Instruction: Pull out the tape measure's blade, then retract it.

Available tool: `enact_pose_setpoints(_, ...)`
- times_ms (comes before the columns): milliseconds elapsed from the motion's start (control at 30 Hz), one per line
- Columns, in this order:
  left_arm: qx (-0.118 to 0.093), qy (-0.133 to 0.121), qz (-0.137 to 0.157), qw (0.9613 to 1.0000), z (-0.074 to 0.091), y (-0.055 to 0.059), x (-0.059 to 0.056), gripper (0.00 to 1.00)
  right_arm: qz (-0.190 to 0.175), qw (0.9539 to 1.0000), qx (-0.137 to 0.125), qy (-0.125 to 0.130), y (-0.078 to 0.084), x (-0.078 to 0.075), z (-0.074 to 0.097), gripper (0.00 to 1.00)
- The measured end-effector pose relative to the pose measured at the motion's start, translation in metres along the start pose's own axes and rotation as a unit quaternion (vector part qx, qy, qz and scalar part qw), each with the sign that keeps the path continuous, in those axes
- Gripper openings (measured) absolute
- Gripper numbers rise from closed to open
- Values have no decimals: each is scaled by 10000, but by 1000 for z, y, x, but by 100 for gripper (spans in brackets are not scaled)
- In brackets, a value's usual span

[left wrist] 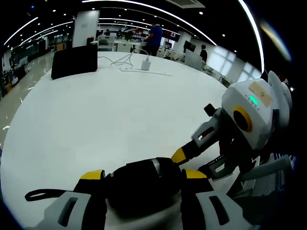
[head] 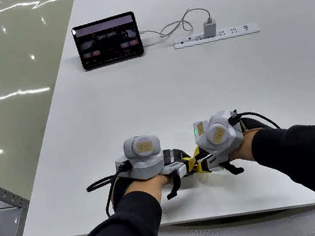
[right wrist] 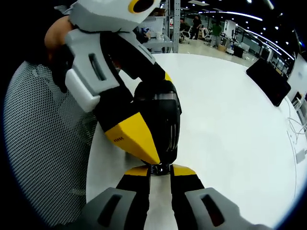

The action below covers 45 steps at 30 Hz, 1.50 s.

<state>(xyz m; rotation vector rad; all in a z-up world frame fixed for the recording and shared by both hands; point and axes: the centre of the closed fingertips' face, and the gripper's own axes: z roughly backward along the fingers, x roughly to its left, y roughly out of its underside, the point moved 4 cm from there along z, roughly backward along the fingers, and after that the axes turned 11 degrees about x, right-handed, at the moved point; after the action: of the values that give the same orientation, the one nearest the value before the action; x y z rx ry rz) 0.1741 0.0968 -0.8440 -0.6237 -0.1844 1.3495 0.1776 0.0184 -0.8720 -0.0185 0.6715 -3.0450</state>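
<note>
Left gripper view: my left gripper (left wrist: 143, 176) jaws clamp black tape measure (left wrist: 144, 189) at near bench (left wrist: 96, 120) edge, anchoring it. Now my right gripper (right wrist: 160, 171) jaws nearly together, pinching what looks like blade tip (right wrist: 160, 167), set for pull.

A white table (head: 200, 88) holds a dark tablet (head: 108, 40) propped up near its far left edge. Right of the tablet lies a white power strip (head: 216, 35) with a white charger (head: 209, 28) plugged in, its pale cable (head: 170, 29) looping toward the tablet. A glossy floor (head: 12, 85) reflects ceiling lights at left.
</note>
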Motion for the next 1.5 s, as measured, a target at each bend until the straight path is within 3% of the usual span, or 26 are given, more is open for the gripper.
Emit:
enact_pose_setpoints(267,80,-22,-59,9999,-1,-1,0,60,-112,9998,-86,116,7,-2,4,15)
enact_pose_setpoints(467,154,-17,-155,9998,-1,-1,0,60,-468,9983,-180,280,19,-11,18,21)
enact_pose_setpoints(533,115,-81,-363,9992,1,-4,0,61,-574,9974,-246,367,21,-15,24,21)
enact_pose_setpoints(633,45,-16,-313,9995,4,-9,5,66,-815,9946,-399,505,26,-22,38,28)
enact_pose_setpoints(700,21,21,-354,9994,3,-11,9,76,-850,9936,-468,584,29,-25,45,31)
enact_pose_setpoints(733,37,172,-418,9990,2,-11,9,83,-885,9929,-489,623,33,-26,49,32)
enact_pose_setpoints(767,53,465,-510,9976,0,-10,4,90,-964,9919,-528,640,36,-27,51,33)
enact_pose_setpoints(800,-62,692,-522,9962,1,-12,0,95,-1046,9908,-600,607,41,-26,55,33)
enact_pose_setpoints(833,-62,656,-641,9958,2,-11,2,100,-1119,9901,-618,577,45,-25,56,32)
enact_pose_setpoints(900,66,692,-988,9927,3,-8,5,100,-1221,9886,-613,635,56,-24,60,35)
enact_pose_setpoints(1033,130,767,-1022,9917,6,-4,12,100,-1394,9855,-680,680,72,-19,69,40)
enact_pose_setpoints(1100,-29,846,-1173,9895,9,-6,15,100,-1465,9837,-729,745,79,-16,75,43)
enact_pose_setpoints(1133,-180,871,-1386,9863,12,-8,15,100,-1502,9830,-715,782,84,-15,78,44)
enact_pose_setpoints(1200,-253,711,-1736,9819,15,-8,20,100,-1537,9822,-694,825,91,-12,83,47)
enact_pose_setpoints(1400,-290,986,-1696,9802,27,-6,32,100,-1559,9790,-793,1052,118,0,105,53)
enact_pose_setpoints(1500,-300,927,-1870,9775,31,-3,40,100,-1548,9779,-776,1172,134,3,111,57)
